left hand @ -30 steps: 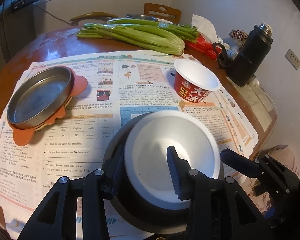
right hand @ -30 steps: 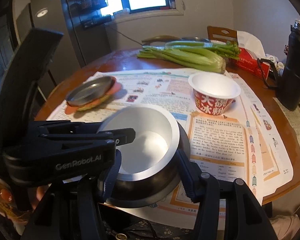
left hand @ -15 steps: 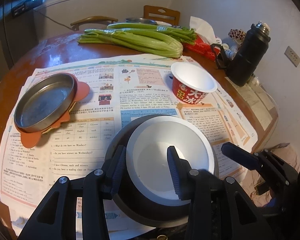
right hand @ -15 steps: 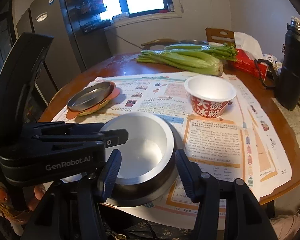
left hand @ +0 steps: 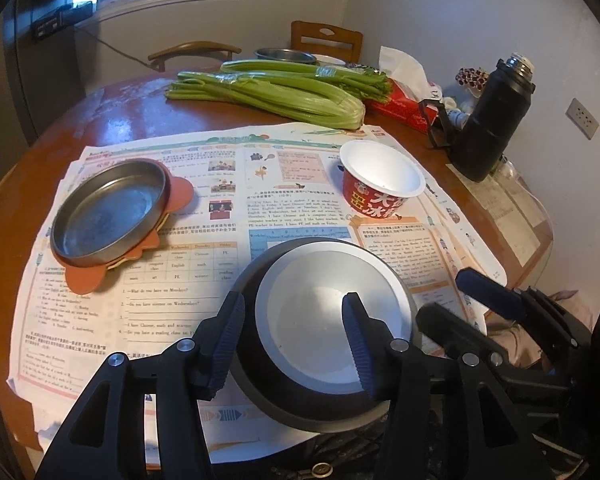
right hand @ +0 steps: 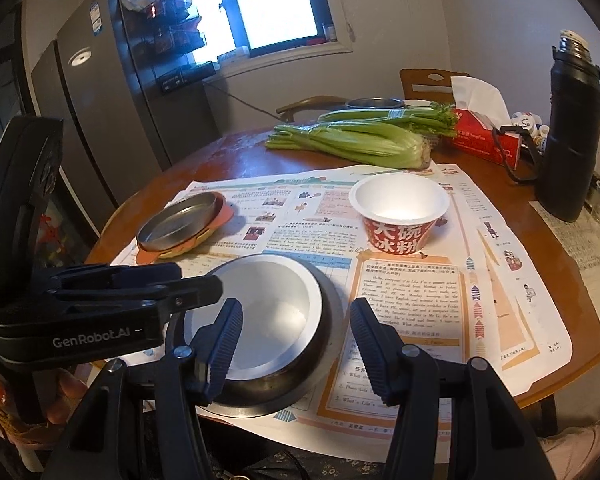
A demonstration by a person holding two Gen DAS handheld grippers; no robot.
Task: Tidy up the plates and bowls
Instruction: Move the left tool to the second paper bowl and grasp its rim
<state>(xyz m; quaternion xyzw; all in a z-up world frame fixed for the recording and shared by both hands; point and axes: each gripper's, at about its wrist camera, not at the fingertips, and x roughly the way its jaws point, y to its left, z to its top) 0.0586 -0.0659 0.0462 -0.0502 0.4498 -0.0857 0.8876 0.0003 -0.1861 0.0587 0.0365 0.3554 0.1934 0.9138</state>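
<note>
Left wrist view: the left gripper (left hand: 294,344) has its fingers spreading at this moment. They straddle the near left wall of the metal bowl (left hand: 324,332): one finger (left hand: 226,344) stands outside the dark wall, the other (left hand: 360,348) sits over the pale inside. Whether the pads press on the wall cannot be told here. The bowl sits at the near edge of the table (left hand: 112,112), on a spread newspaper (left hand: 180,280). The sheet carries English lines; "What do you have on Mondays?" can be read. To the left, well apart from the fingers, a round metal plate (left hand: 108,212) lies on an orange mat (left hand: 86,280). Beyond the bowl stands a red paper cup (left hand: 380,188) with large white Chinese characters. The right gripper (left hand: 480,320) shows at the lower right, its finger at the bowl's right side.

Right wrist view: the right gripper (right hand: 294,352) has its fingers moderately apart. The left finger (right hand: 222,348) sits over the bowl's (right hand: 260,320) inside, the right finger (right hand: 374,352) outside the wall, over the newspaper (right hand: 412,300); contact cannot be told. The bowl lies between and just ahead of the fingers. The left gripper (right hand: 172,292) reaches in from the left, marked "GenRobot.AI", its tip at the bowl's rim. The plate (right hand: 178,220) and cup (right hand: 398,212) stand farther back. A black flask (right hand: 572,132), celery (right hand: 352,140) and a red tissue box (right hand: 484,136) sit at the far side.
</note>
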